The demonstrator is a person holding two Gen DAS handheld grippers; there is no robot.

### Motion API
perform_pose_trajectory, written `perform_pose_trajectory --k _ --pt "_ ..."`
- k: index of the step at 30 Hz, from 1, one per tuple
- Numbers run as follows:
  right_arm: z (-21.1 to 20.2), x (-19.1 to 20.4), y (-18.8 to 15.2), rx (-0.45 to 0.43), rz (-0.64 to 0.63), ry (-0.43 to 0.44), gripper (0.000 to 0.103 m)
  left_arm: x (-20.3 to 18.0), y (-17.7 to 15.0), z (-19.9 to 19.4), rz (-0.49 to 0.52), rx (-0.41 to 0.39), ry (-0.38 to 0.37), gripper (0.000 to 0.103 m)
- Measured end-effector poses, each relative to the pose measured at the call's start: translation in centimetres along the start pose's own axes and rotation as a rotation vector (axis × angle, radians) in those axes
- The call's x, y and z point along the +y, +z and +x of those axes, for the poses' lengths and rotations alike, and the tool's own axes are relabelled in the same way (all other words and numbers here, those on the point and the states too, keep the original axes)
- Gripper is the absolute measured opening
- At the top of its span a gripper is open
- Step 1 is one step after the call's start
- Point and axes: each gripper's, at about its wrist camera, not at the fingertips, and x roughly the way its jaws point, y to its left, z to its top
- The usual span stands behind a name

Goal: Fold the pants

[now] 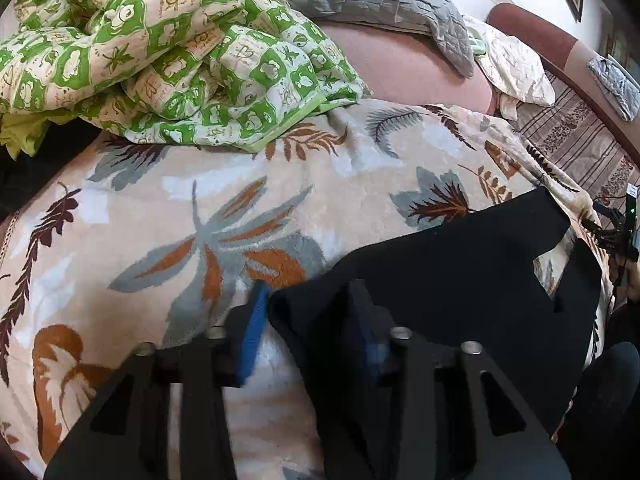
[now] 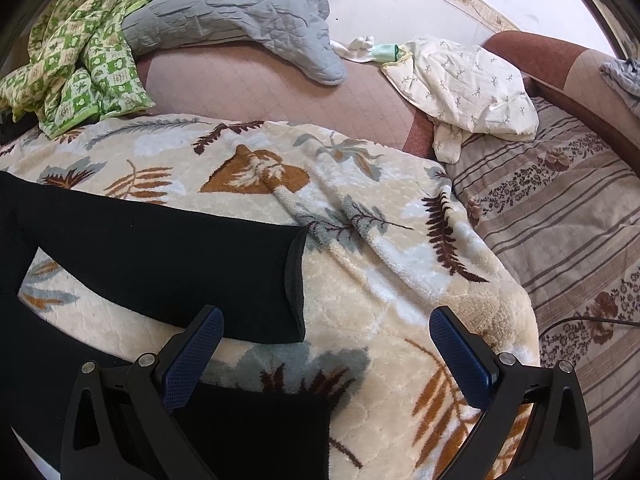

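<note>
Black pants (image 1: 452, 276) lie spread on a cream leaf-print blanket (image 1: 180, 216). In the left wrist view my left gripper (image 1: 308, 320) is open, its fingers straddling the waist-end corner of the pants; the right finger rests over the black cloth. In the right wrist view the far pant leg (image 2: 160, 256) runs across the blanket to its cuff (image 2: 294, 280), and the near leg (image 2: 256, 432) lies under the gripper. My right gripper (image 2: 328, 332) is open wide and empty, just above the blanket past the cuffs.
A green checked quilt (image 1: 160, 52), a grey quilted pillow (image 2: 240, 12) and a cream cloth bundle (image 2: 460, 80) lie at the back. A striped floral sheet (image 2: 560, 220) covers the bed to the right. The blanket (image 2: 400, 280) ends at the right.
</note>
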Motion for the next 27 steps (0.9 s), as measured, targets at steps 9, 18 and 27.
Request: perform_pose_trajectory --k 9,18,27 --pt "0.3 -2.4 0.4 -0.007 0.112 0.035 0.102 -0.7 0.4 -0.8 -0.006 -0.005 0.038 0.007" --pt "5.3 -8.0 3.0 -0.013 0.466 0.372 0.057 -3.3 1.0 -2.6 0.005 -0.061 0.156 0.003" --pt "13.0 -8.4 3.3 0.152 0.657 0.610 0.043 -4.0 2.3 -4.1 -0.056 -0.110 0.267 0.003"
